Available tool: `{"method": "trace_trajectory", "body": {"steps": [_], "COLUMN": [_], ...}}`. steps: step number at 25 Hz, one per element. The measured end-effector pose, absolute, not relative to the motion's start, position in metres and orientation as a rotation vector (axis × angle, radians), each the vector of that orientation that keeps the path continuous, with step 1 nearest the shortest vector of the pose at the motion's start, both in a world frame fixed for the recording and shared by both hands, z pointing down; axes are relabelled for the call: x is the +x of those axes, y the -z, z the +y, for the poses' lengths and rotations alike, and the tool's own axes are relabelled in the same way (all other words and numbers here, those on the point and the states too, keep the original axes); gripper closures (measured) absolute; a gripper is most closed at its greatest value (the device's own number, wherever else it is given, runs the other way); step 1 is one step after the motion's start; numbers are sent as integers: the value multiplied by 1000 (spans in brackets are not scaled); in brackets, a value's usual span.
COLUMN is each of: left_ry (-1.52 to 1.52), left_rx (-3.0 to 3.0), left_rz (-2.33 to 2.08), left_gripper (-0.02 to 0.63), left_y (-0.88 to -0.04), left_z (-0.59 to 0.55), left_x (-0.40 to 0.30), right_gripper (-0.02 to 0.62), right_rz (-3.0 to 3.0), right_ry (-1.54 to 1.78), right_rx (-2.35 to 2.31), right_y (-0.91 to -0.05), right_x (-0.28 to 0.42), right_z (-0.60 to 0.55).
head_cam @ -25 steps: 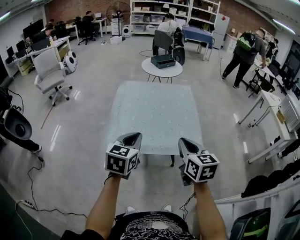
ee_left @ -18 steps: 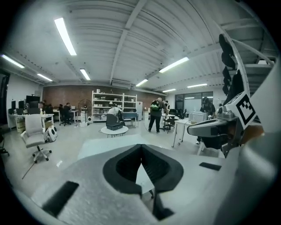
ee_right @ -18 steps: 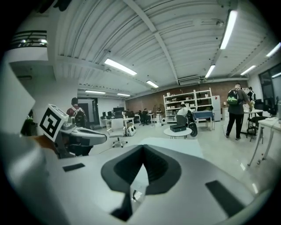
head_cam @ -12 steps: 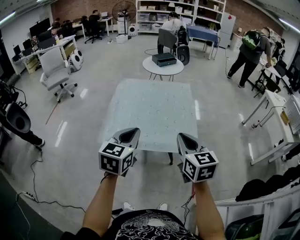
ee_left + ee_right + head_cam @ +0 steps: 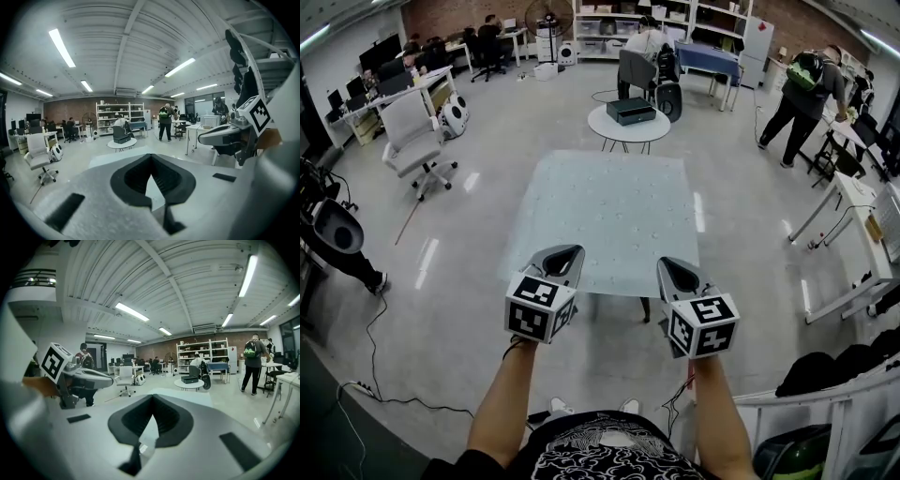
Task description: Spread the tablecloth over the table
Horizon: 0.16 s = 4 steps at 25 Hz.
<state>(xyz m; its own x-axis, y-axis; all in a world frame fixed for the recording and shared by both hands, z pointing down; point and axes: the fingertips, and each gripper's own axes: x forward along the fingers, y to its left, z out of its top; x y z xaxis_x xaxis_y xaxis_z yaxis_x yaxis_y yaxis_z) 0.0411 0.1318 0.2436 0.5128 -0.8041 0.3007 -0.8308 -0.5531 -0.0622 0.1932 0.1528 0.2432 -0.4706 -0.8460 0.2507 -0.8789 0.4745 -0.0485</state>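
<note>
Head view gives 2 grippers, 1 pale tablecloth (image 5: 609, 211) and 1 table under it, with only 1 leg (image 5: 644, 313) showing below the near edge. The cloth lies flat over the whole top. The left gripper (image 5: 565, 253) and right gripper (image 5: 668, 268) hang side by side over that near edge, each with its jaws together. Both gripper views add what the head view lacks: pale cloth seen through the gap behind the closed tips, and the ceiling lights (image 5: 61, 47). Whether either pair pinches the cloth's edge is hard to tell. Beyond the far edge stands 1 round table (image 5: 602, 127) carrying 1 black box (image 5: 630, 111).
</note>
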Motion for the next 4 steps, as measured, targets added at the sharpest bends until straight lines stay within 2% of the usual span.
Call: {"method": "trace_trajectory", "body": {"steps": [4], "left_ry": [-463], "left_rx": [2662], "left_rz": [-1424], "left_gripper": [603], "left_y": [-245], "left_z": [130], "left_x": [44], "right_gripper": [591], "right_rz": [-2525], "right_ry": [-243], "right_rx": [1506], "right_y": [-242], "right_x": [194], "right_z": [151]}}
